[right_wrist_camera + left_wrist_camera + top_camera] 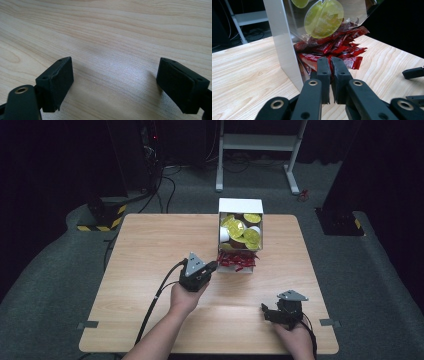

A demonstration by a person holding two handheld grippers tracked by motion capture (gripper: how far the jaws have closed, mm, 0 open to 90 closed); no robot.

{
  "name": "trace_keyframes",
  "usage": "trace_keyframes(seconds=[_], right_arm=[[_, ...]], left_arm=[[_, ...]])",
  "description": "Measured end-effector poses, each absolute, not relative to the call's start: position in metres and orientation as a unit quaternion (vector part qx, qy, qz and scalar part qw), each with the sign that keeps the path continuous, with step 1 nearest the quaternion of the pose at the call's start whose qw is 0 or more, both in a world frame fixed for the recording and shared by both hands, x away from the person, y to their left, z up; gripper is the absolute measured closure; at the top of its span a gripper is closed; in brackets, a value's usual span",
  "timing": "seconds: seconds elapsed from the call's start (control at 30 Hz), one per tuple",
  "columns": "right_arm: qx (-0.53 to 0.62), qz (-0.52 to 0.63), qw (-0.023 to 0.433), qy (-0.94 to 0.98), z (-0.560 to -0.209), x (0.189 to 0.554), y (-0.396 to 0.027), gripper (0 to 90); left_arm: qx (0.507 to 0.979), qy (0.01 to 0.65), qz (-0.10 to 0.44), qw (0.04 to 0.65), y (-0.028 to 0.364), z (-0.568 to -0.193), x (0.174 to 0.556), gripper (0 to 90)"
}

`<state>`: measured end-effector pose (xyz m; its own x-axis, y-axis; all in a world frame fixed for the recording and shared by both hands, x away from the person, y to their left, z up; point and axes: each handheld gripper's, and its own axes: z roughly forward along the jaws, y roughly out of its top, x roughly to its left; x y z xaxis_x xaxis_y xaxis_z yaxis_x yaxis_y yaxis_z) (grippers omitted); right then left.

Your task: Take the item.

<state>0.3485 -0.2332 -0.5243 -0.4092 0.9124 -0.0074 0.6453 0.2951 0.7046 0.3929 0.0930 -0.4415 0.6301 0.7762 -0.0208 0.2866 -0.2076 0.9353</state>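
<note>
A white box (240, 205) lies open on its side at the back of the table, with several round yellow-green lids (236, 228) in it. Red sachets (237, 261) spill from its mouth onto the wood. In the left gripper view the red sachets (352, 51) and one yellow-green lid (324, 18) sit just beyond my left gripper (330, 62). Its jaws are shut, with nothing visible between them, and their tips are at the near edge of the pile beside the box wall (284, 50). My right gripper (115, 72) is open above bare wood, near the front right of the table (267, 312).
The wooden table (145, 250) has free room on its left half and along the front. A white metal stand (260, 142) and cables (165, 185) sit on the floor behind the table. My right gripper's jaws (413, 73) show at the right edge of the left gripper view.
</note>
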Motion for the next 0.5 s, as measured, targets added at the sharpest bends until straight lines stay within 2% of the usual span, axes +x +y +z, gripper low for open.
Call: trace_keyframes(seconds=[0.5], right_arm=[[0.501,0.318,0.21,0.777,-0.524,0.349,-0.233,14.2]], left_arm=[[0.734,0.35,0.233,0.533,0.102,-0.438,0.377,85.5]])
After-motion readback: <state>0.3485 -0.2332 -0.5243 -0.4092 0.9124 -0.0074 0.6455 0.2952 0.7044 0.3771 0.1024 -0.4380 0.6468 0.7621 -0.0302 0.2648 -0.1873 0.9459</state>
